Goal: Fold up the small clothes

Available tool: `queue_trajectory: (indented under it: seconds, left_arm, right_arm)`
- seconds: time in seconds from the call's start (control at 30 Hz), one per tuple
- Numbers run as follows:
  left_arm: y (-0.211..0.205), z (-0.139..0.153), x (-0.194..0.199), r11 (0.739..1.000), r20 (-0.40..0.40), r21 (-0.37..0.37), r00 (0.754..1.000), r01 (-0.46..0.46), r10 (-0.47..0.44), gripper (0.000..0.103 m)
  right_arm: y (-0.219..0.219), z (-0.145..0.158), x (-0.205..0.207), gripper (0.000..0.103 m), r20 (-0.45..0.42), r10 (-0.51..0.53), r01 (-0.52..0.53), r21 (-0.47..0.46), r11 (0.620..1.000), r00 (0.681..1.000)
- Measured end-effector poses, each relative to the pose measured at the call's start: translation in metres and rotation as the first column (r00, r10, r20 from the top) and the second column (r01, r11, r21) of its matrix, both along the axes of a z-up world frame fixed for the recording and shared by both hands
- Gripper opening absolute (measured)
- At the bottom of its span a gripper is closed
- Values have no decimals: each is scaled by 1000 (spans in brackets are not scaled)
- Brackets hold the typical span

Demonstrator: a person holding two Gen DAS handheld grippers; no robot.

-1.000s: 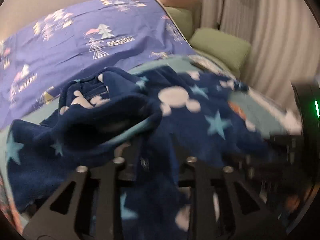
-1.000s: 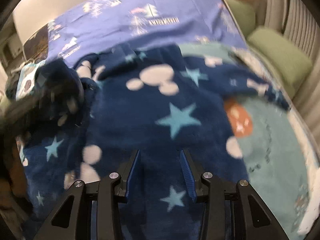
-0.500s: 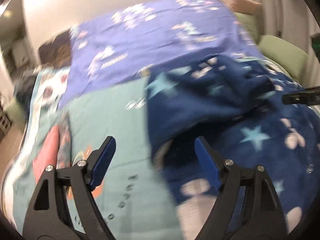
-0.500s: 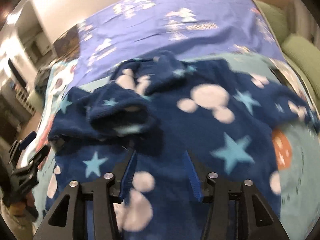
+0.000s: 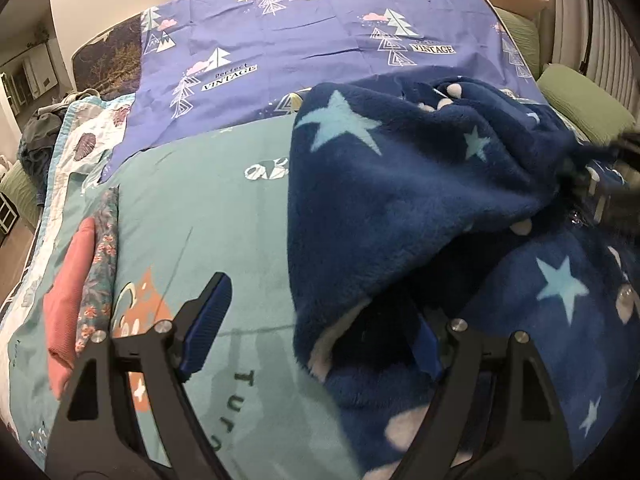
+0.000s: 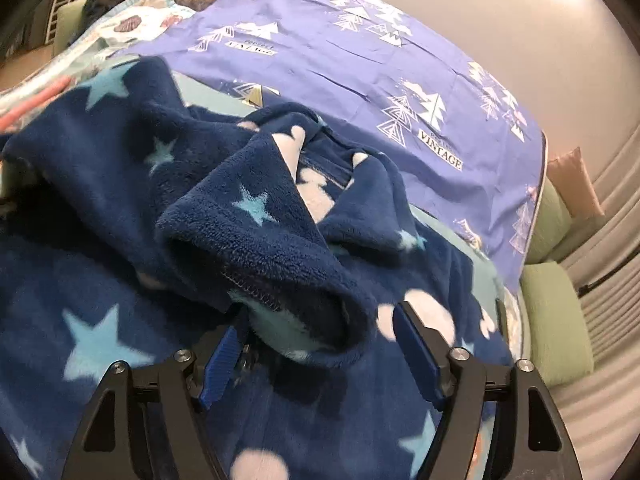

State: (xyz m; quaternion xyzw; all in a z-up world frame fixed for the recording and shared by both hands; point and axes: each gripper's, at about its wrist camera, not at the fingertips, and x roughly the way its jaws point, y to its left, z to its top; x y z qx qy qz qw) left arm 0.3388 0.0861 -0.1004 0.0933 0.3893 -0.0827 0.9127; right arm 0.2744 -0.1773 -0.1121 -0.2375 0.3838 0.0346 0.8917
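1. Folded pink cloth (image 5: 70,300) lies at the left edge on the teal sheet (image 5: 224,216).
2. Left gripper (image 5: 316,330), lower centre, gapes wide, gripping nothing.
3. Navy star fleece (image 5: 404,200) fills the right half.
4. Right gripper (image 6: 316,344), lower centre, is closing around a fleece cuff, pads not yet pressing.

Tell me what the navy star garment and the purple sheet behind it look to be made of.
Navy star garment: looks like plush fleece, matte, with a fuzzy pile and thick soft folds. Purple sheet: looks like thin woven cotton or a blend, smooth, flat, sharply creased, with a crisp print.
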Motion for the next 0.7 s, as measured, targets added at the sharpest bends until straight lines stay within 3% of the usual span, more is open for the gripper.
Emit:
queue_trajectory:
  seconds: [0.03,0.1,0.13,0.2,0.23,0.3,0.33,0.37,0.43,0.47,0.6,0.63,0.67,0.7]
  left_arm:
    - [1,-1,0,1000,-1,-4,1000,-3,3,81]
    - [4,-1,0,1000,-1,-16,1000,-5,5,81]
    - [5,-1,0,1000,-1,-22,1000,-6,6,81]
    - [7,-1,-1,999,-7,-35,1000,-3,3,81]
    - [7,-2,-1,999,-8,-40,1000,2,-2,81]
    - [4,-3,-2,999,-4,-36,1000,11,-11,81]
    - [2,-3,-3,999,-1,-31,1000,18,-18,81]
    - [-1,-3,-5,1000,8,-13,1000,18,-18,81]
    - [-3,-3,-6,1000,15,4,1000,23,-23,81]
    - [-4,-3,-8,1000,17,8,999,28,-28,81]
    - [-5,-1,-10,999,21,17,999,30,-30,81]
    - [-5,-2,-10,999,19,21,999,25,-26,81]
    - [-4,-3,-8,1000,15,25,1000,19,-20,81]
    - [-4,-4,-7,1000,12,25,1000,16,-16,81]
  right_arm:
    - [-13,7,6,12,-33,-37,40,87,995,999]
    - [-50,29,10,12,-43,-105,113,312,943,994]
    - [-76,39,10,12,-59,-130,143,440,887,990]
    - [-134,49,8,12,-130,-173,215,678,703,976]
    - [-175,43,7,12,-202,-163,258,812,524,966]
    - [-217,24,8,13,-312,-121,335,890,309,942]
    - [-236,11,8,15,-369,-115,386,888,251,922]
    - [-250,0,5,18,-413,-158,441,858,264,897]
    - [-264,-9,-5,19,-438,-286,518,782,346,852]
    - [-265,-13,-10,21,-440,-298,528,760,380,847]
    - [-253,-17,-20,29,-430,-202,474,771,425,880]
    - [-245,-15,-19,39,-408,-185,446,768,460,894]
    - [-239,-13,-20,51,-397,-178,432,766,476,900]
    - [-233,-12,-18,56,-390,-169,421,768,484,905]
